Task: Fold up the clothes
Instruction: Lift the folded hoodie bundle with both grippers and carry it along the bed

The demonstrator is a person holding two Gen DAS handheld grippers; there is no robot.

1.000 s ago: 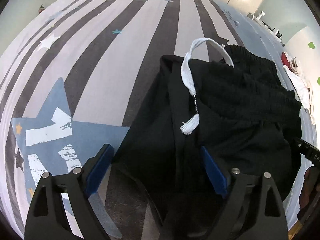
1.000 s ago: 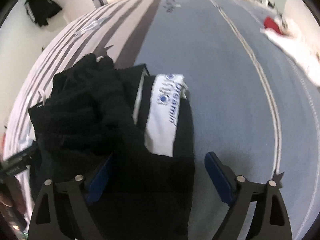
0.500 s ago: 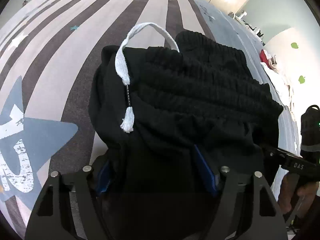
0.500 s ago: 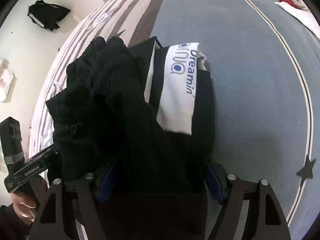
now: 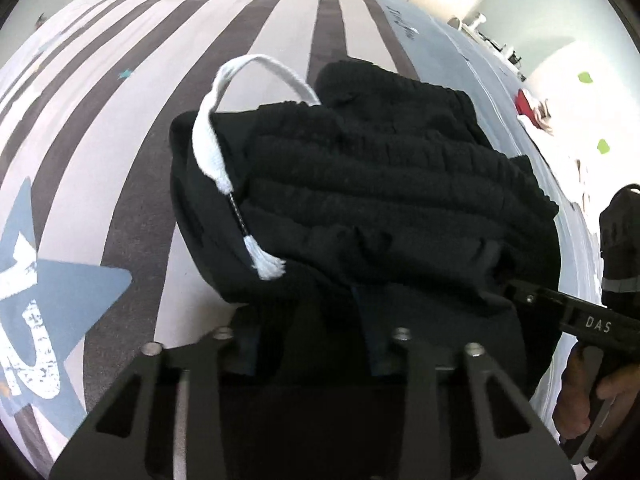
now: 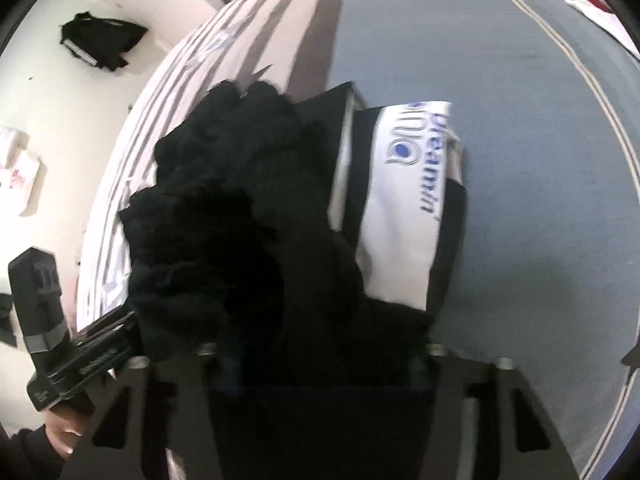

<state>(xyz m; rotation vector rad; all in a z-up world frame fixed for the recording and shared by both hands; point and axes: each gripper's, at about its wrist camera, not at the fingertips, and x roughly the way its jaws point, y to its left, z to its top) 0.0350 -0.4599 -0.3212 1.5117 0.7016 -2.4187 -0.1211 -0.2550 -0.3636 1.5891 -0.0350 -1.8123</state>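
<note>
A folded pair of black pants [image 5: 384, 200] with a ribbed waistband and a white drawstring [image 5: 216, 148] is held up off the bedsheet. My left gripper [image 5: 308, 320] is shut on the near edge of the bundle; its fingers are buried in the cloth. In the right wrist view the same black pants [image 6: 240, 216] show a white panel with blue lettering [image 6: 408, 200]. My right gripper [image 6: 320, 356] is shut on the bundle from the other side. Each gripper shows in the other's view, at the right edge [image 5: 576, 320] and at the lower left [image 6: 80, 360].
The bed is covered by a grey-and-white striped sheet [image 5: 120, 80] with blue stars [image 5: 52, 312] and a plain blue part [image 6: 520, 80]. Red and white clothes [image 5: 536, 112] lie at the far right. A black garment [image 6: 100, 40] hangs on the wall.
Both grippers went from open beside the pants to shut on them. The bundle has been lifted and drawn closer to both cameras.
</note>
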